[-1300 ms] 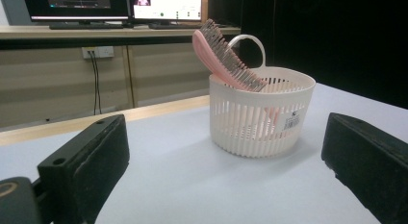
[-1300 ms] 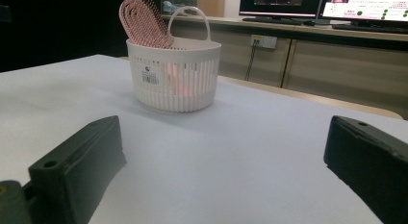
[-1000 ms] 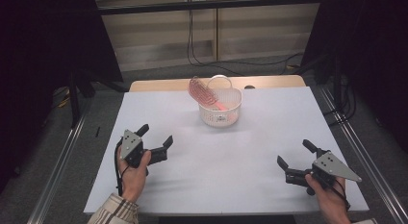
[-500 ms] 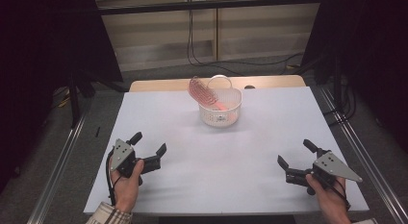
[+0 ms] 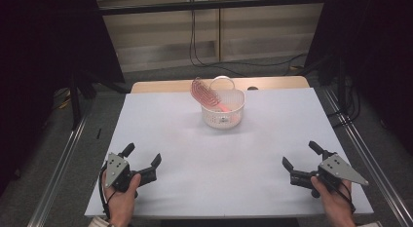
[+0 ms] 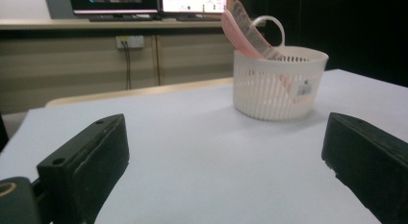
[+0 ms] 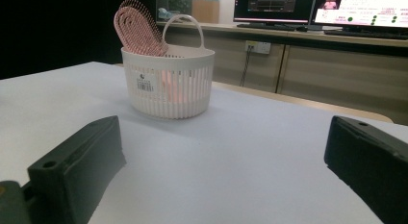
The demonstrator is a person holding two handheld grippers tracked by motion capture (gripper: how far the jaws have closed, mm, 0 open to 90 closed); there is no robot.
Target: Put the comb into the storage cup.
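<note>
- One pink hairbrush [image 5: 203,92] stood tilted in a white slatted basket [image 5: 223,116], its bristled head leaning out over the rim on the basket's left side as the high view showed it, its handle down inside.
- The basket sat on the far middle part of the white table [image 5: 219,163], upright, its hoop handle raised behind the brush; a small label showed on its wall in the right gripper view.
- Both grippers rested well apart from the basket, at the table's near edge, with bare tabletop between them and it.
- The left gripper [image 5: 143,162], held in the person's left hand [image 5: 121,198], lay at the near left; its jaws were spread wide with nothing between them.
- The right gripper [image 5: 301,157], held in the right hand [image 5: 336,202], lay at the near right; its jaws too were spread wide and gripped nothing.
- Monitors glowed on a counter behind the table in both gripper views.
</note>
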